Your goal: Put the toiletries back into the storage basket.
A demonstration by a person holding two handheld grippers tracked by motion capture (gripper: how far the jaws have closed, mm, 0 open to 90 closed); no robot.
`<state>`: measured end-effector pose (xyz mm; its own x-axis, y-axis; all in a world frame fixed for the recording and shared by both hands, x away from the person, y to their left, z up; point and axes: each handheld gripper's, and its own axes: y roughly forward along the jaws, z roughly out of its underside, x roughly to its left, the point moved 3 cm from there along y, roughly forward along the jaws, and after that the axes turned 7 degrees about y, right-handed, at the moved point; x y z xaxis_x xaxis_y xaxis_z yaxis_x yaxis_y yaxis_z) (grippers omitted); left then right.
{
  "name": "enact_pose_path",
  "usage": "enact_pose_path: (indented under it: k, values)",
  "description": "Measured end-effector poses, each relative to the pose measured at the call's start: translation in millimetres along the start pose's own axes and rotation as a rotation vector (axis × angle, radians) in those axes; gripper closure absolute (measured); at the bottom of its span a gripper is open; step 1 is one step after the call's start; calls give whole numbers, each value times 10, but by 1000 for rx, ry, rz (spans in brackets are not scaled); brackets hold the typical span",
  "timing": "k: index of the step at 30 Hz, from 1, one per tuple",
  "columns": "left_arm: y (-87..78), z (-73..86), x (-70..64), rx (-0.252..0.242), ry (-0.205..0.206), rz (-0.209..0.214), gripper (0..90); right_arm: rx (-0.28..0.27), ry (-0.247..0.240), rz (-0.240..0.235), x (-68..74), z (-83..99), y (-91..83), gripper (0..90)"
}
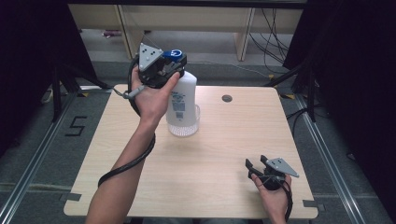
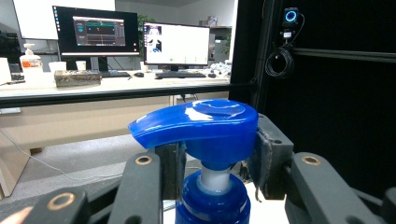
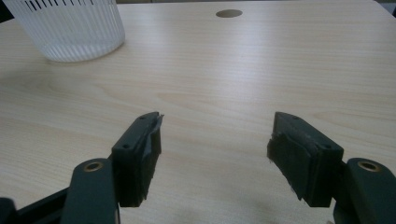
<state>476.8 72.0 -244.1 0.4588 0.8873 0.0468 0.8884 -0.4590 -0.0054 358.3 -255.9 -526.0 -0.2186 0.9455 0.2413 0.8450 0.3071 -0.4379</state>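
The left gripper (image 1: 172,65) is up at the far left part of the table (image 1: 224,140), its jaws pressed against the two sides of the blue pump head (image 2: 201,123) of a white bottle (image 1: 182,100). In the left gripper view the pads sit on either side of the pump, just under its flat spout, with the blue collar (image 2: 214,203) and the white stem between them. The bottle stands upright inside a clear ribbed cup (image 1: 184,125), whose wall rises around the bottle's base; the cup rests on the wood toward the far left of the middle. The left hand (image 1: 149,95) is wrapped round the gripper just beside the bottle, and the gripper's cable (image 1: 126,165) hangs down along the forearm and loops over the tabletop. The right gripper (image 1: 258,163) is well apart from all this, low over the near right corner of the table, its jaws spread wide with nothing between them. In the right gripper view bare wood lies ahead of the jaws, the cup (image 3: 70,28) stands far off at the upper left, and a round cable hole (image 3: 229,13) sits in the far edge of the table. Nothing stands between the right gripper and the cup. Beyond the table are a light wooden bench frame (image 1: 187,21) and loose cables (image 1: 273,39) on the grey floor, with dark curtains on both sides. The left gripper view also shows a desk with two lit monitors (image 2: 135,39) behind the pump.
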Motion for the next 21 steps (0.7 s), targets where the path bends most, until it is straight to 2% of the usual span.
enact_pose_path:
  k: [1,2,4,5,6,9,12,13,16,17,18,20,21]
  values:
    - [10,2,8,2,2,1,600,1,0,1,0,0,0,343]
    - [22,9,3,10,-18,2,600,1,1,0,0,0,0,343]
    - [48,12,25,13,-19,-3,600,6,12,-1,8,0,-6,342]
    - [64,11,44,7,-4,-9,600,-3,-9,1,-9,-6,-1,342]
    - [76,17,39,12,-21,-8,600,-14,-38,2,-31,-16,4,342]
    - [122,15,68,6,3,-14,600,-14,-40,1,-32,-16,4,342]
    - [167,16,74,12,-14,-15,600,-15,-40,1,-34,-17,5,341]
    - [185,11,95,6,7,-16,600,-19,-37,-4,-33,-15,11,341]
    - [232,14,112,9,-1,-20,600,-17,-34,-3,-33,-14,10,341]
    - [243,20,109,16,-16,-15,600,-3,-39,2,-35,-14,3,341]
    - [260,20,128,10,-1,-21,600,-1,-36,2,-35,-13,1,341]
    - [289,32,134,20,-16,-20,600,-6,-49,9,-45,-12,11,340]
    - [312,36,153,15,2,-24,600,-6,-43,12,-41,-11,16,340]
